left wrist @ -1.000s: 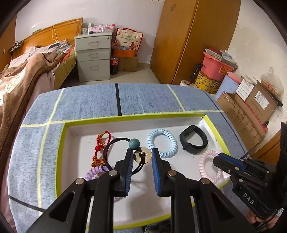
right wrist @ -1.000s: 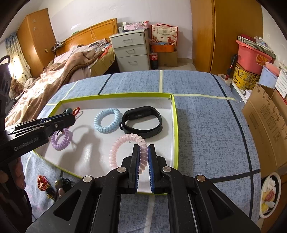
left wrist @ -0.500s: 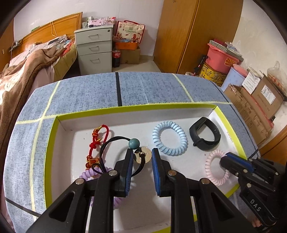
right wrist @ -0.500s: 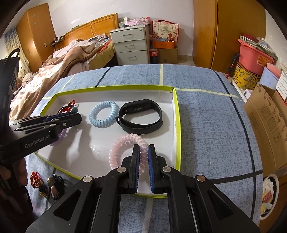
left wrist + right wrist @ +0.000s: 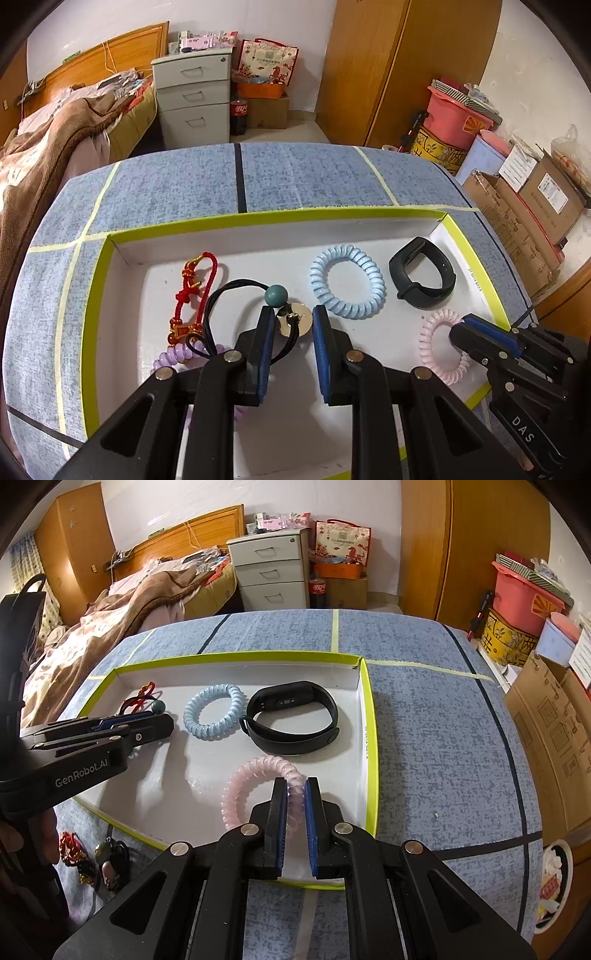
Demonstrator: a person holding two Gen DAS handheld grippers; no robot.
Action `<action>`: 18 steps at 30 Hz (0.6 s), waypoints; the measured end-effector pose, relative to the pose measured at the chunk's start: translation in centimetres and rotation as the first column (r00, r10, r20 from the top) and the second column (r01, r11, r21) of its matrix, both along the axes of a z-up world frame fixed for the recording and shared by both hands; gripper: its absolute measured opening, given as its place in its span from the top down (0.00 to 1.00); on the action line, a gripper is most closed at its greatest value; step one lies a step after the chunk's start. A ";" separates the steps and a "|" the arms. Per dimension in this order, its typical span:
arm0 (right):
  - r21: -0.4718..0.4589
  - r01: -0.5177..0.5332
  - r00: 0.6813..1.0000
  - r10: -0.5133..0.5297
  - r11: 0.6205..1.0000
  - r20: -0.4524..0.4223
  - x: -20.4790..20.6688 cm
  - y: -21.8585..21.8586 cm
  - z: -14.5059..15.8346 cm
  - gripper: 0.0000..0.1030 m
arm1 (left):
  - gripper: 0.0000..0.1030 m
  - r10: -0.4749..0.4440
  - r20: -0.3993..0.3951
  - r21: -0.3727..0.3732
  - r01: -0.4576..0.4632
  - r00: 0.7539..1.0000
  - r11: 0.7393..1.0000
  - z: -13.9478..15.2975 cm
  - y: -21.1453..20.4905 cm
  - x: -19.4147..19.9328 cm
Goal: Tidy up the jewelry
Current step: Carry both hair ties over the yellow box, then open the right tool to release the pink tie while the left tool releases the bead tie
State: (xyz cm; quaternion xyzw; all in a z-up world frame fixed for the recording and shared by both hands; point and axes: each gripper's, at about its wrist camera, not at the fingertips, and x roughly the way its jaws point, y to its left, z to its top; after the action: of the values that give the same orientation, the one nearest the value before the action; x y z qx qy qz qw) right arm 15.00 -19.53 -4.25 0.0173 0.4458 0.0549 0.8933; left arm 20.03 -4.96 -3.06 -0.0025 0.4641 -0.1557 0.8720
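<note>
Right wrist view: we find the right gripper (image 5: 295, 794) jaws pinching the pink coil band (image 5: 258, 775), judged light, springy, best held on its rim; left gripper (image 5: 293, 325) jaws stand apart

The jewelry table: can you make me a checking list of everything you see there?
Surface: blue cloth table with tape lines, carrying a white tray with a yellow-green rim.
Job's things: in the tray, a pink coil band, blue coil band, black wristband, black hair tie with a teal bead, red knotted cord and purple coil band.
Clutter: more trinkets lie on the cloth outside the tray.
Grippers: right gripper jaws shut on the pink coil band; left gripper jaws partly apart around the hair tie's gold disc.
Cables: nothing seen on the table.
Surroundings: bed, drawer unit, wardrobe, cardboard boxes.
</note>
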 end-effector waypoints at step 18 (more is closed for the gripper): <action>0.013 -0.005 1.000 0.004 1.000 0.020 -0.9 -0.1 0.5 0.68 | 0.60 0.003 0.013 -0.013 -0.003 1.000 1.000 0.7 0.4 -1.2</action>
State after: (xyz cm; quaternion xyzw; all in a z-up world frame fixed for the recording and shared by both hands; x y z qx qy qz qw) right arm 14.06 -19.59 -3.74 0.0216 0.4364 0.0600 0.8975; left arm 18.87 -4.54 -2.35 -0.0079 0.4572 -0.1574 0.8753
